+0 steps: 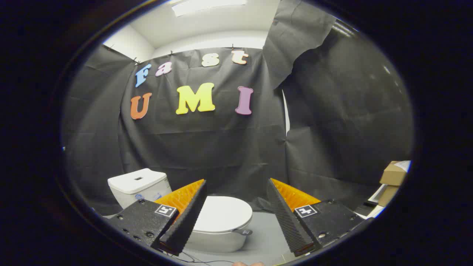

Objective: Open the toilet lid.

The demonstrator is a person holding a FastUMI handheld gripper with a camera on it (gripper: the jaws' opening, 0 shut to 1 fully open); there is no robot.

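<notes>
A white toilet stands on the grey floor ahead of me, its lid [221, 213] lying flat and closed over the bowl. Its white cistern [138, 184] rises behind and to the left of the lid, against the black cloth wall. A small dark tab [244, 232] sticks out from the lid's front right rim. My gripper [236, 188] is open, held above and short of the toilet, fingers wide apart. The left finger [186, 218] overlaps the lid's left part in view; the right finger [286, 218] is off to the lid's right. Nothing is between them.
Black cloth walls close the booth behind and to the right. Cardboard boxes [392, 175] are stacked at the far right on the floor. A thin cable [192, 258] lies on the grey floor [264, 236] in front of the bowl.
</notes>
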